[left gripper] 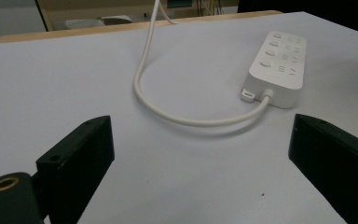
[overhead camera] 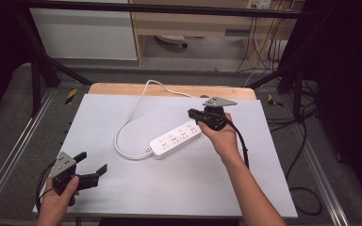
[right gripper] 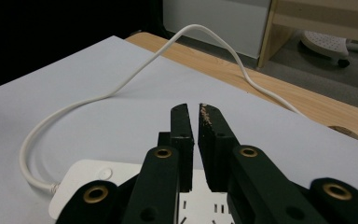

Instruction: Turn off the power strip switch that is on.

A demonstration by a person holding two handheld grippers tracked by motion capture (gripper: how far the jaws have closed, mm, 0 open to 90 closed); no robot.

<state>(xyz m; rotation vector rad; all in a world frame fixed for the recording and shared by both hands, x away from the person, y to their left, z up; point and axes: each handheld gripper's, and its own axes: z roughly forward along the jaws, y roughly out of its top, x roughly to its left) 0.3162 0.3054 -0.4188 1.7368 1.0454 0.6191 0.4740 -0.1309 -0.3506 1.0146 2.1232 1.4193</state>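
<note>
A white power strip (overhead camera: 175, 138) lies near the middle of the grey worktop (overhead camera: 122, 188), set slantwise in the high view with its far end toward 2 o'clock and its cord end toward 8 o'clock. Its cord (overhead camera: 125, 123) leaves that near end, loops out toward 9 o'clock, then runs up toward 12 o'clock and off over the wooden back edge (overhead camera: 122, 88) of the worktop. The right tongs (overhead camera: 191, 113) sit at the strip's 2 o'clock end, held in the right hand (overhead camera: 224, 136), which reaches in from 5 o'clock. In the right gripper view these tongs (right gripper: 195, 109) are pressed almost together, a thin gap left between the jaws and nothing pinched in it; they stand over the strip (right gripper: 86, 179), whose white top and socket slots show beneath and between the jaw arms, though whether the tips touch it cannot be told. The left tongs (overhead camera: 93, 161) rest well apart from the strip, at its 8 o'clock near the worktop's front left corner, held in the left hand (overhead camera: 59, 200). In the left gripper view these tongs (left gripper: 200, 154) are spread wide and hold nothing; the strip (left gripper: 277, 67) lies ahead at 1 o'clock, and the cord (left gripper: 168, 112) curves across the bare sheet between the jaws.
</note>
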